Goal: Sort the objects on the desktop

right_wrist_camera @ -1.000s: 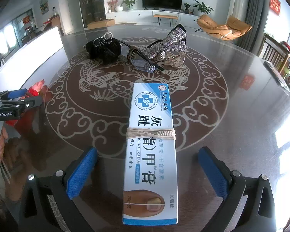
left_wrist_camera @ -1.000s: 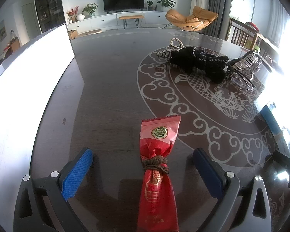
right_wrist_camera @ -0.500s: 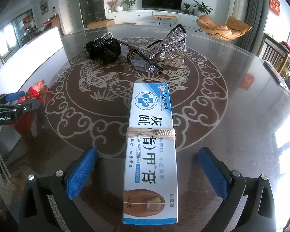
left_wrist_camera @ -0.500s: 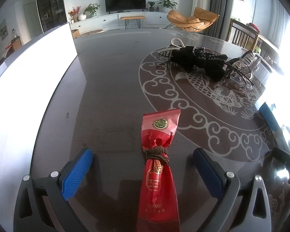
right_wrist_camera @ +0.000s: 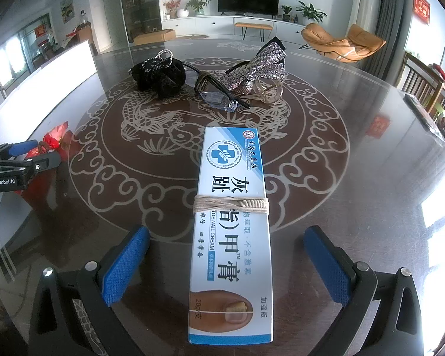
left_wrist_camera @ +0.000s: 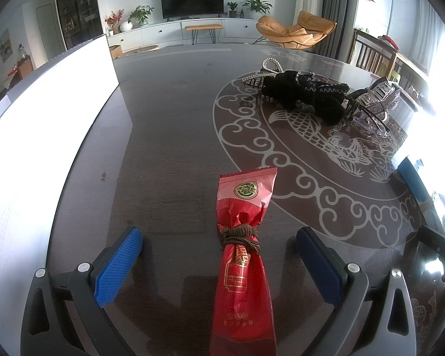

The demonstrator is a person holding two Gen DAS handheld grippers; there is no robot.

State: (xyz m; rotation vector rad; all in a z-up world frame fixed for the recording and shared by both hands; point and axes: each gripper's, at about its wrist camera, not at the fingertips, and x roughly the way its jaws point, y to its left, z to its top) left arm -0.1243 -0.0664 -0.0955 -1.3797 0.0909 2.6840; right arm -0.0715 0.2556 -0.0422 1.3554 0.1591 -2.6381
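Note:
A red snack packet (left_wrist_camera: 244,246) tied with brown cord lies on the dark table between the fingers of my left gripper (left_wrist_camera: 219,255), which is open and not touching it. A blue-and-white nail cream box (right_wrist_camera: 233,222) bound with twine lies between the fingers of my right gripper (right_wrist_camera: 227,261), also open. In the right wrist view the left gripper (right_wrist_camera: 23,160) and the red packet (right_wrist_camera: 56,139) show at the far left. The box's end shows in the left wrist view (left_wrist_camera: 412,181).
At the table's middle lie a black scrunchie with a pearl clip (right_wrist_camera: 160,74), eyeglasses (right_wrist_camera: 219,98) and a rhinestone bow hairband (right_wrist_camera: 258,65); they also show in the left wrist view (left_wrist_camera: 308,95). A bright white strip (left_wrist_camera: 44,112) runs along the left.
The left gripper has drawn back a little from the red packet, which now shows further up in its view. The right gripper and box have not moved.

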